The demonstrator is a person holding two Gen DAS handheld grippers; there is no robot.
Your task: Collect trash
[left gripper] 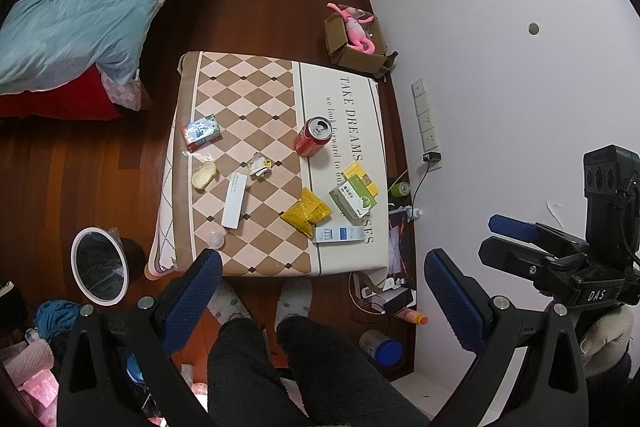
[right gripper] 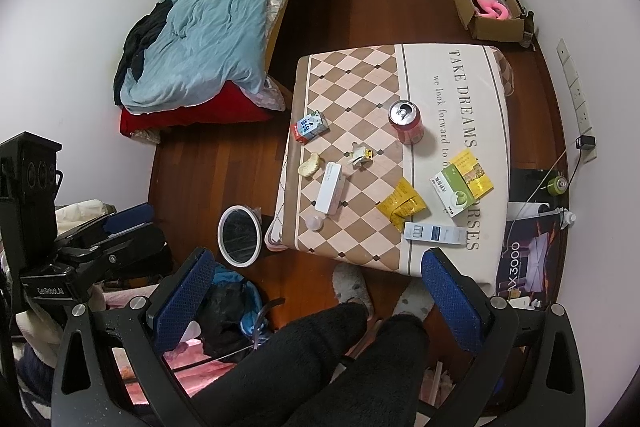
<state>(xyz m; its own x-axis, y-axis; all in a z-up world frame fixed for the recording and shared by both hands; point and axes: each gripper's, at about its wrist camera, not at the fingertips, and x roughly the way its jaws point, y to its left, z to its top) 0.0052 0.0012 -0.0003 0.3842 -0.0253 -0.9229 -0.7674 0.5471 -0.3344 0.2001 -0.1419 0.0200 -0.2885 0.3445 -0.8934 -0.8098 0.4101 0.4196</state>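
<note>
A low table (left gripper: 248, 87) (right gripper: 352, 75) with a checked cloth carries litter: a red can (left gripper: 314, 137) (right gripper: 406, 127), a small drink carton (left gripper: 200, 133) (right gripper: 310, 127), a bread piece (left gripper: 204, 175), a crumpled wrapper (left gripper: 260, 165), a long white box (left gripper: 234, 201), yellow packets (left gripper: 306, 211), a green-white box (left gripper: 352, 201) and a blue-white box (left gripper: 340, 234). A white-rimmed bin (left gripper: 100, 267) (right gripper: 239, 235) with a black liner stands on the floor by the table's near left corner. My left gripper (left gripper: 324, 287) and right gripper (right gripper: 320, 287) hover open and empty above the table's near edge.
A person's dark trouser legs (left gripper: 296, 367) and slippers (left gripper: 294, 297) are under the grippers. A bed (left gripper: 80, 7) lies at the far left. A cardboard box with a pink toy (left gripper: 356, 39) sits by the wall. Clothes and bags (right gripper: 224, 307) crowd the left floor; cables and bottles (left gripper: 384, 307) the right.
</note>
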